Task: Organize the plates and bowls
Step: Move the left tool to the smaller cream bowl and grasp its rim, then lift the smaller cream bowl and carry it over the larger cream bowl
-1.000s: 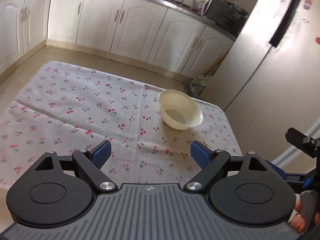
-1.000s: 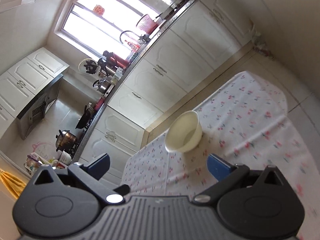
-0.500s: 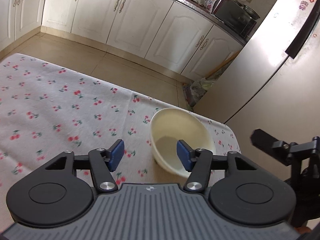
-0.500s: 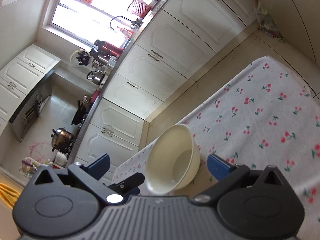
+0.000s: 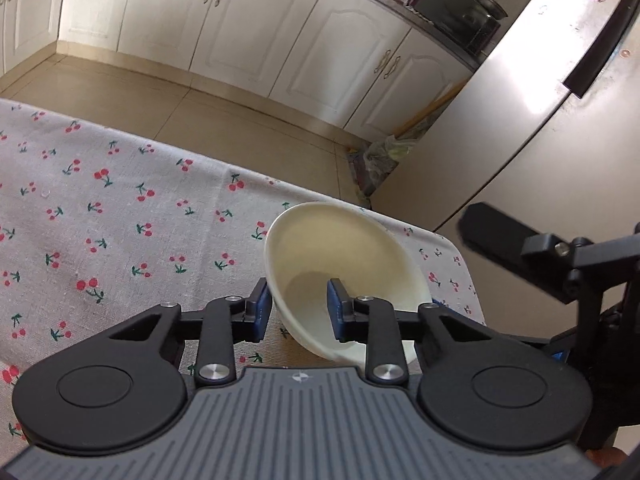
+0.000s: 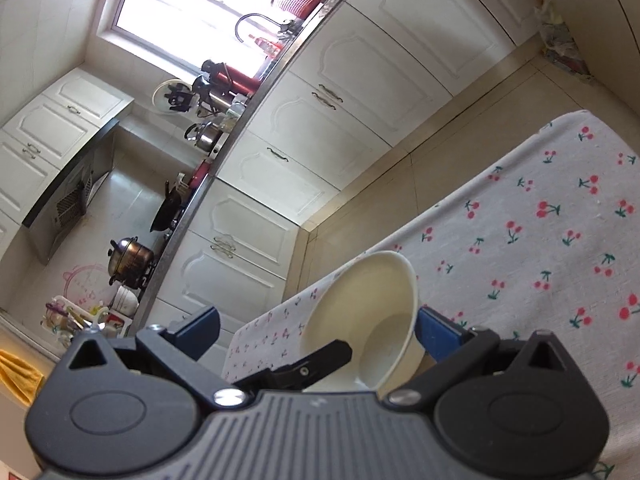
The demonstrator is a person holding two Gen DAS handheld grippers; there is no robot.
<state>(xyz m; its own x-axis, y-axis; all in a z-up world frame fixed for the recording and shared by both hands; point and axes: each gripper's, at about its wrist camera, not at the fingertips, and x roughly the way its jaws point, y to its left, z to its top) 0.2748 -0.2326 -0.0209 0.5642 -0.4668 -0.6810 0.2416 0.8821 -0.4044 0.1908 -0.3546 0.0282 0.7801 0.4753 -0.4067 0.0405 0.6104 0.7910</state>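
- Far left of the left wrist view it's just the cherry-print tablecloth [image 5: 120,216], bare as far as I can see. No plates anywhere in either view, so the only dish to sort is the one bowl.
- Moving right: the left gripper [image 5: 298,306] is closing on the near-left rim of the cream bowl [image 5: 344,256]. One blue pad sits outside the wall and the other inside it, so the wall is between them. The gap looks narrow, but I can't tell if both pads are actually pressing yet.
- The bowl sits at the right end of the table, near the corner by the fridge [image 5: 520,120]. It looks tilted, with the opening leaning away toward the cabinets. My guess is the rim pinch is already levering it up.
- A rim grab makes sense here, since the bowl is way too wide to take around the body.
- Right wrist view: the right gripper [image 6: 320,330] has its fingers spread wide, one each side of the bowl [image 6: 368,312], not gripping anything. Probably standing by to steady it if the one-sided pinch slips.
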